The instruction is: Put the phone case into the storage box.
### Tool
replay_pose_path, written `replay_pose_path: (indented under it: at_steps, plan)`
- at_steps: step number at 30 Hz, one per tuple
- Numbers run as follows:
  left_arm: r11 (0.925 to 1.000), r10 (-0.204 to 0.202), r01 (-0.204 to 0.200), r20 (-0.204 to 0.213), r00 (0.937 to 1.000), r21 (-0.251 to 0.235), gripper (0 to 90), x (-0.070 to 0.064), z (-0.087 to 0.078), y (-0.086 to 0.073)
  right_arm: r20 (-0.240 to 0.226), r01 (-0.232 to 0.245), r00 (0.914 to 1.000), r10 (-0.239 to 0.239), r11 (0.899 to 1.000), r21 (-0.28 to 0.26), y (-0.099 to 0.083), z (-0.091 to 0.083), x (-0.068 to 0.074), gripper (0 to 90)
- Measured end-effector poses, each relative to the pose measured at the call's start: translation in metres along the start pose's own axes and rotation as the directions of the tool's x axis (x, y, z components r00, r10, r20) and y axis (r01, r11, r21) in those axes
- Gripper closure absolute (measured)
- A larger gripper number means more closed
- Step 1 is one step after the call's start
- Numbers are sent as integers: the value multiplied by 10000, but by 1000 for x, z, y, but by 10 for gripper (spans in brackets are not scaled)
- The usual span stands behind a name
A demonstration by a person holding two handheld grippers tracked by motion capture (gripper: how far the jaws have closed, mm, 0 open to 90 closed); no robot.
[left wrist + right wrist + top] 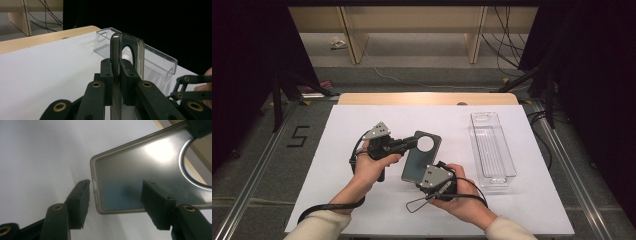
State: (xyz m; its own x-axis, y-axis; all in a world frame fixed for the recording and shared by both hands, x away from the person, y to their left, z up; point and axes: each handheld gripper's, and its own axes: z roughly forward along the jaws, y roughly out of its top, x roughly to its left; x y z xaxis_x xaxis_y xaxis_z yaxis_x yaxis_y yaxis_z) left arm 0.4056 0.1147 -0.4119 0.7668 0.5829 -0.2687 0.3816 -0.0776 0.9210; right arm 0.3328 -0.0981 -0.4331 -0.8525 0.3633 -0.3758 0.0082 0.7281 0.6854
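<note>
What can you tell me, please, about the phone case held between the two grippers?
The phone case is a smoky, translucent, glossy shell that looks like soft plastic, with rounded corners, a raised rim and a large round camera cutout near its far end. It is held tilted above the white table. The left gripper is shut on its far end beside the cutout; the right gripper is open, straddling its near corner.

Looks like a lab recording rig: white table [362, 200], black curtains [242, 75], loose cables [507, 45], floor marked "5" [298, 136].
</note>
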Motion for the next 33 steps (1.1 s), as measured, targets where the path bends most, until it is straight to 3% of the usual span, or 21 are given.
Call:
replay_pose_path:
  at_steps: [9,18,33]
  plan:
    - [9995,311,-311,25,9995,-93,816,0,-3,-1,317,-791,9963,799,9966,-244,-3,-3,-8,367]
    - [9984,494,-497,-125,9987,-262,816,0,-7,-1,504,-1198,9912,1221,9917,-462,-4,-6,-14,334]
    - [9949,878,-884,-158,9960,-493,816,-2,-15,-5,861,-2494,9625,2574,9638,-939,-9,-12,-29,256]
